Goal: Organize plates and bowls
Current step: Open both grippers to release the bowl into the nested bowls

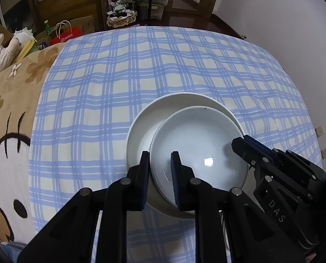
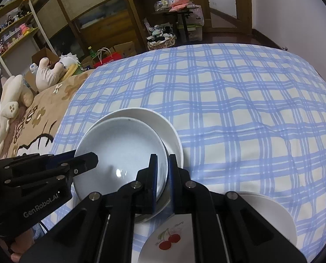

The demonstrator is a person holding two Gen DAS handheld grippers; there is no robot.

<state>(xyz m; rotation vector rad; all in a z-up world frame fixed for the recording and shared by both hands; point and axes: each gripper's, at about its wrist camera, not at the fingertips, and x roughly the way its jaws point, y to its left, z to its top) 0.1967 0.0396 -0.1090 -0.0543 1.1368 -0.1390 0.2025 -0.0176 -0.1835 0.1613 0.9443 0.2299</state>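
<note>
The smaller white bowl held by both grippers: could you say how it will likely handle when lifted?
The smaller white bowl looks rigid and glazed, with a light glare, so it is probably slippery at the rim. It seems breakable ceramic. Sitting off-centre over the larger bowl, it might tilt if one grip loosens.

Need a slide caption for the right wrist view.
Both grippers clamp the smaller white dish over a larger bowl; cherry plate nearby.
</note>
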